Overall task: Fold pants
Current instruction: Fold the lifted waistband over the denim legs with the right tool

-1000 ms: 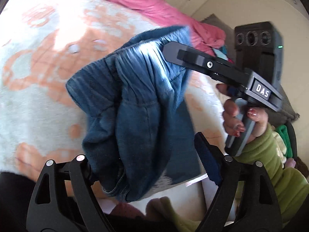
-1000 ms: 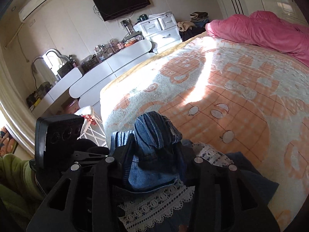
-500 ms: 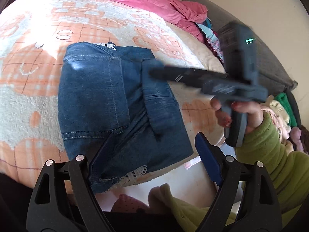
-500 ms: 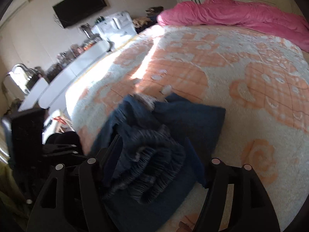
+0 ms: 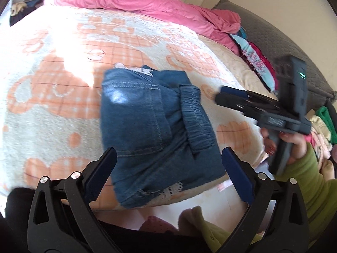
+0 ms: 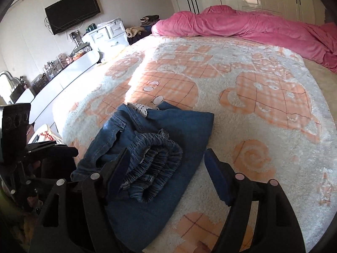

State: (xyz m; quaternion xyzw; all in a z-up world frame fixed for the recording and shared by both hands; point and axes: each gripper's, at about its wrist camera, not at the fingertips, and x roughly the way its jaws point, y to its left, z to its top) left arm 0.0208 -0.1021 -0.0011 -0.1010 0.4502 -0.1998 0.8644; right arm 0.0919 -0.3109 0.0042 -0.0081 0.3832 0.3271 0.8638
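Both fingers of the left gripper (image 5: 167,164) stand wide apart with nothing between them, hovering at the near edge of the folded blue denim pants (image 5: 155,130). Those pants lie on the white and orange patterned fleece blanket (image 5: 52,105), lace trim showing at two ends. In the right wrist view the right gripper (image 6: 166,168) is likewise spread and empty, its left finger (image 6: 118,172) beside the gathered waistband (image 6: 155,164).
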